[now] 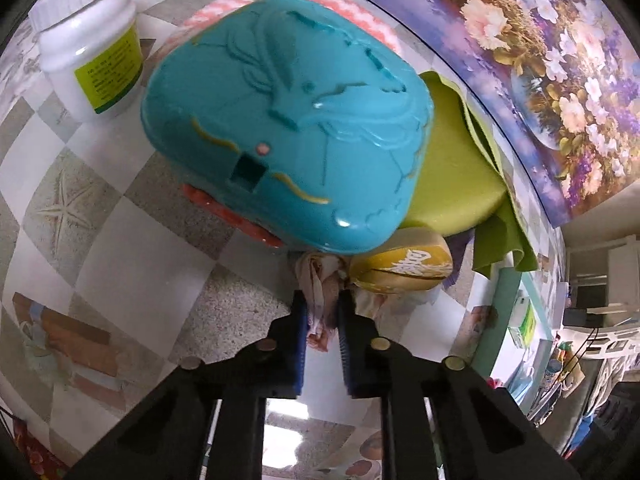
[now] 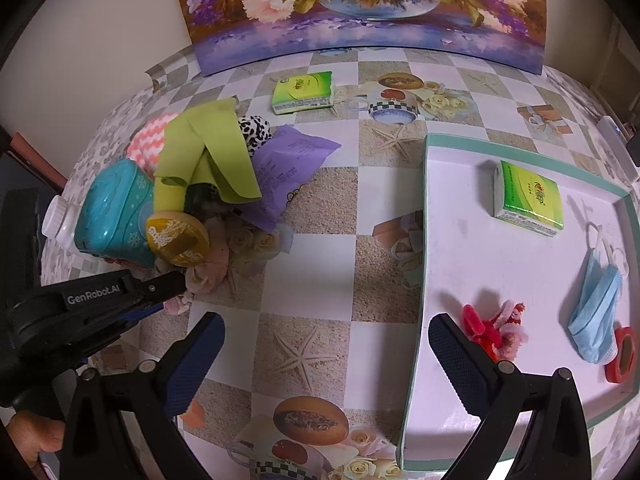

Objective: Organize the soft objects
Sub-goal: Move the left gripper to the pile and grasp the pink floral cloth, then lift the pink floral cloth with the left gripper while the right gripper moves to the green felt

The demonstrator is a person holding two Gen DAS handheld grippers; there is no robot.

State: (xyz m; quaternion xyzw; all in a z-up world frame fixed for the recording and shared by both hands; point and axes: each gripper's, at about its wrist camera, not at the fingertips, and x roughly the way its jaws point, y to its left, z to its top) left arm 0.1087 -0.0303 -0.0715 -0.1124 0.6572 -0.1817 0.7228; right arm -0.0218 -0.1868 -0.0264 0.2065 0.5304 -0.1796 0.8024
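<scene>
My left gripper [image 1: 323, 300] is shut on a pale pink cloth [image 1: 320, 276] at the front of a pile, under a teal plastic box [image 1: 280, 120]. In the right wrist view the left gripper [image 2: 176, 292] pinches the same pink cloth [image 2: 208, 272] at the pile's near edge. The pile holds a green cloth [image 2: 208, 152], a purple packet [image 2: 288, 168], a yellow round tin [image 2: 178, 240] and a pink zigzag cloth [image 2: 150, 140]. My right gripper [image 2: 326, 344] is open and empty above the table, beside the white tray [image 2: 424, 240].
The tray holds a green tissue pack [image 2: 530, 200], a blue face mask [image 2: 592, 316], red and pink pipe cleaners [image 2: 496, 324] and a red tape roll [image 2: 622, 354]. Another tissue pack [image 2: 304, 92] lies by the flower painting [image 2: 360, 8]. A white jar [image 1: 88, 44] stands beside the teal box.
</scene>
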